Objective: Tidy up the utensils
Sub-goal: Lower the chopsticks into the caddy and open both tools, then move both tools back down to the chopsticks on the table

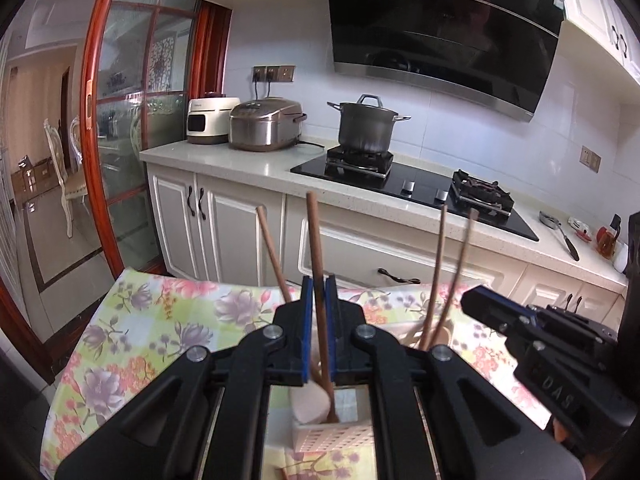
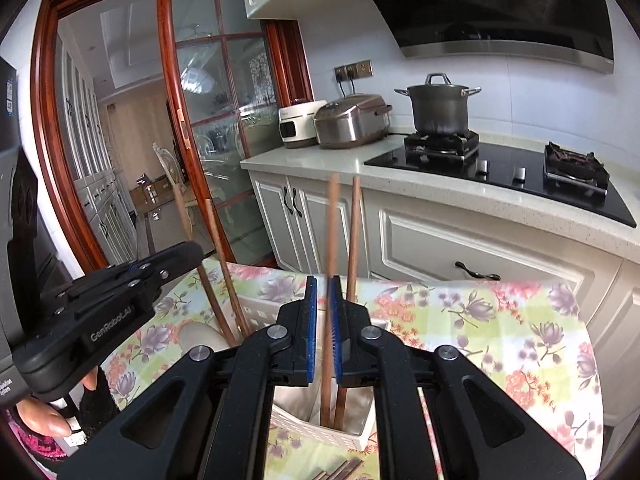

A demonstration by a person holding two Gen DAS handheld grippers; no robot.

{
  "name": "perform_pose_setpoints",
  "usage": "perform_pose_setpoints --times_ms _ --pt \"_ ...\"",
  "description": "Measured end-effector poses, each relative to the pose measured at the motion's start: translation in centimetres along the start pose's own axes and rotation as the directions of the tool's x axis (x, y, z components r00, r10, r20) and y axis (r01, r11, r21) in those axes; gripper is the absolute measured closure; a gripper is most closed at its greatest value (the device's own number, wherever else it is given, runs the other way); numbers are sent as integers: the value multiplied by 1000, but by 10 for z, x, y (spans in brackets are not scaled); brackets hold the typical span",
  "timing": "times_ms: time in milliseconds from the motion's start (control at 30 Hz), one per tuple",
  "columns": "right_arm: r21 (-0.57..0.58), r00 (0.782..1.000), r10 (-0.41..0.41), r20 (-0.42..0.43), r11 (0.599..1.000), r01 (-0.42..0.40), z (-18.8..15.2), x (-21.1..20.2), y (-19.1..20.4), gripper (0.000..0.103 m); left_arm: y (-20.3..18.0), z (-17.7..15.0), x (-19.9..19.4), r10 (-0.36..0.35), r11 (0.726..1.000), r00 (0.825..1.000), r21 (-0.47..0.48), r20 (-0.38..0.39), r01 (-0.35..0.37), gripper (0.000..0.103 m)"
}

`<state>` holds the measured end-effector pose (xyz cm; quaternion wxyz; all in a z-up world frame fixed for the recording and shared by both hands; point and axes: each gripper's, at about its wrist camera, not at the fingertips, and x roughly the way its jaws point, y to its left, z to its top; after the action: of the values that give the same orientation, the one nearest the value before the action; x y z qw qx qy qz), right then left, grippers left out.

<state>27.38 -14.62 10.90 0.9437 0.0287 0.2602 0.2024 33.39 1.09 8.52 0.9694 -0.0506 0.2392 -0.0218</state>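
My left claw [image 1: 319,296] pinches 1 wooden chopstick [image 1: 320,280] standing in the white holder [image 1: 332,436]. My right claw [image 2: 322,300], slightly parted, loosely straddles another chopstick [image 2: 332,240] there. Next, I judge: release and lift clear.

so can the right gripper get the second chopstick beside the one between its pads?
Probably yes. The right gripper straddles one chopstick; the second chopstick stands just right of it in the white holder, unobstructed.

A pastel floral tablecloth [image 1: 168,320] in yellow, green, pink and purple lies under a cream slotted plastic utensil holder [image 2: 340,434]. Brown wooden spoon handles [image 1: 320,264] rise from the holder. Both black grippers [image 1: 319,292] [image 2: 322,296] carry blue pads [image 2: 313,320].
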Motion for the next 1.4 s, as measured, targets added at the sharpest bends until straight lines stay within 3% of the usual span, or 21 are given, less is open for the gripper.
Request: perform_pose_setpoints --times_ms 100,167,367,433,567,700,1033,1400 --pt "-6 1000 -10 3 1000 10 -3 -4 0 82 6 -3 -6 8 1000 1000 -4 3 -8 92" --pt "2 1000 -6 12 1000 6 -3 -11 -2 72 7 -3 -12 18 1000 1000 -2 11 -18 76" --pt "15 999 -5 49 1000 4 -18 -46 -2 67 12 -21 -51 66 998 996 9 68 -66 34" --pt "20 999 -2 52 1000 1 -30 -58 -1 59 13 -31 -62 82 996 994 16 77 -84 24" --pt "25 1000 8 30 1000 -9 -59 -76 4 53 13 -63 -83 112 992 990 44 81 -116 9" --pt "49 1000 8 6 999 -8 -94 -87 7 43 16 -100 -93 117 991 992 62 37 -120 5" --pt "82 991 -31 -131 996 42 -173 -73 14 40 23 -179 -99 133 991 989 37 -57 -131 5" --pt "123 961 -78 -266 986 114 -203 -37 13 43 20 -206 -98 145 987 985 78 -89 -138 5"
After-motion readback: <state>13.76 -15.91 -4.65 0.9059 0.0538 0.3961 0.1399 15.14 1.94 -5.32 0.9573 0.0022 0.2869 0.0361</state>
